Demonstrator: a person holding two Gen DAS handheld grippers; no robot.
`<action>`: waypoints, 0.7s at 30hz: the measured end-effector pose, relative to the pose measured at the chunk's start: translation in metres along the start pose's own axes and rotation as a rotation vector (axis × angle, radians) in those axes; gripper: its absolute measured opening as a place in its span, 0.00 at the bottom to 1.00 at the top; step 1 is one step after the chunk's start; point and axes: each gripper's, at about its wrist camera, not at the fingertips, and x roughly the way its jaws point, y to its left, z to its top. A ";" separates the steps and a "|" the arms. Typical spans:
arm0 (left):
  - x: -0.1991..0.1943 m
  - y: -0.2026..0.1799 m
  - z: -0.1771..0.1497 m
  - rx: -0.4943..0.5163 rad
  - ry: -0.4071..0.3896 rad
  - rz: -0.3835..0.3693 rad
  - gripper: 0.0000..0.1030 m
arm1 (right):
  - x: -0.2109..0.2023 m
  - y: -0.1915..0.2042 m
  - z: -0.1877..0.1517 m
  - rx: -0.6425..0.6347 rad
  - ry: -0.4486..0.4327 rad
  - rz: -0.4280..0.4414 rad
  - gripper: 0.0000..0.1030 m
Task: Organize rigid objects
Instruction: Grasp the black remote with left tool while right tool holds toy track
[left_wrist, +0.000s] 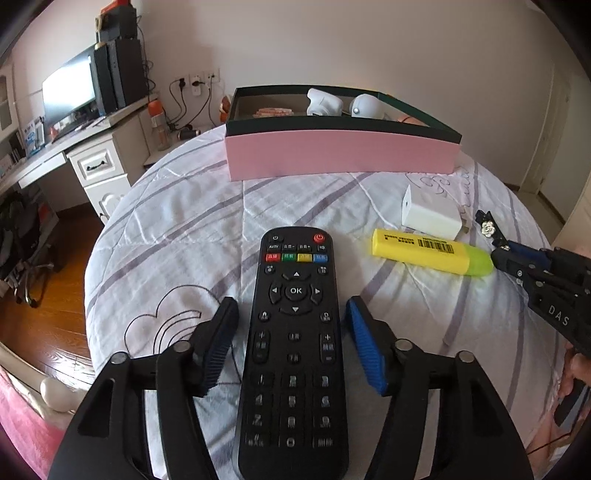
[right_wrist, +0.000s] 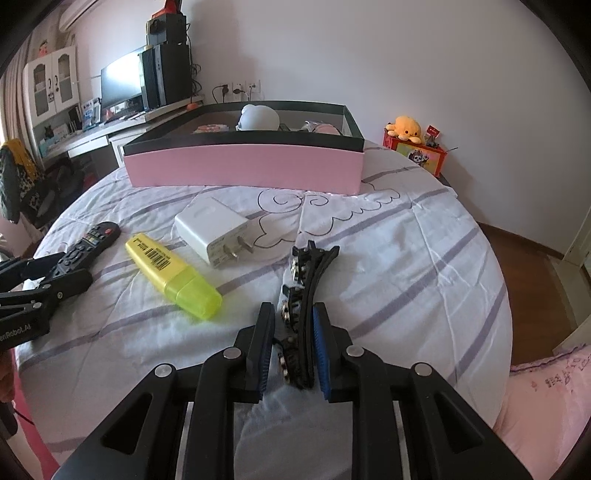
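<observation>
Our left gripper (left_wrist: 293, 343) straddles the near half of the remote (left_wrist: 293, 354), jaws spread clear of its sides, its long axis running straight away toward the far pink box (left_wrist: 340, 157). At right, our right gripper (right_wrist: 293, 349) pinches the hair clip (right_wrist: 306, 295).

Support: bed (right_wrist: 406, 258), white quilt with purple stripes.
Centre reference: white charger (right_wrist: 210, 230).
12 o'clock: pink box (right_wrist: 243, 170).
8 o'clock: yellow highlighter (right_wrist: 171, 275); black remote control (left_wrist: 293, 350) beyond.
4 o'clock: black hair clip (right_wrist: 306, 291).
</observation>
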 end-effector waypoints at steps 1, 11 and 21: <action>0.001 0.000 0.000 0.004 -0.003 0.002 0.64 | 0.002 0.001 0.001 -0.004 0.000 -0.007 0.26; 0.002 -0.001 -0.001 0.013 -0.017 -0.005 0.65 | 0.003 -0.001 0.000 0.002 -0.003 -0.001 0.28; 0.000 0.002 -0.002 0.001 -0.025 -0.011 0.59 | 0.003 0.003 -0.001 -0.017 -0.005 -0.017 0.28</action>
